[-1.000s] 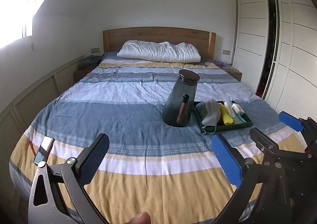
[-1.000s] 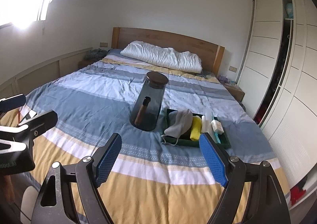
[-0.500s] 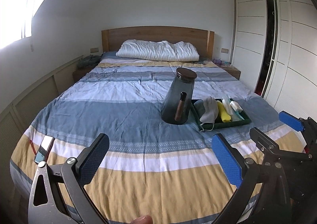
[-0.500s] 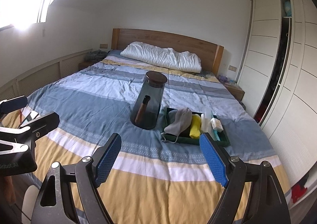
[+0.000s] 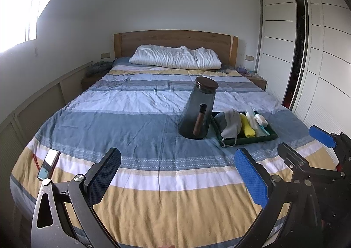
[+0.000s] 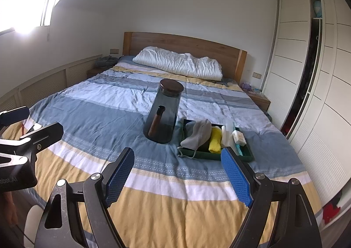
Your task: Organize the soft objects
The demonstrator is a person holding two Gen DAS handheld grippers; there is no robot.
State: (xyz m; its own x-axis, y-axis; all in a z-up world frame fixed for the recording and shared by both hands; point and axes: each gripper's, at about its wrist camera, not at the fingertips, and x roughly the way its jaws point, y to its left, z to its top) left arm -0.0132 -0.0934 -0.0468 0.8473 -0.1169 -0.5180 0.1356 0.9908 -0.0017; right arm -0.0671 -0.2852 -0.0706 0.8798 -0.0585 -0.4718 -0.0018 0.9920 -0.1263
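A phone (image 5: 48,164) lies at the left edge of the striped bed (image 5: 136,120). The left hand-held gripper (image 5: 177,178) hovers over the foot of the bed, fingers spread, holding nothing. Farther up stands a dark glass jug (image 6: 163,114), and just right of it a green tray (image 6: 246,155) holds a grey cloth (image 6: 197,134), a yellow cloth (image 6: 215,143) and a white bottle (image 6: 228,136). The right hand-held gripper (image 6: 177,178), also spread, is near the tray but well short of it.
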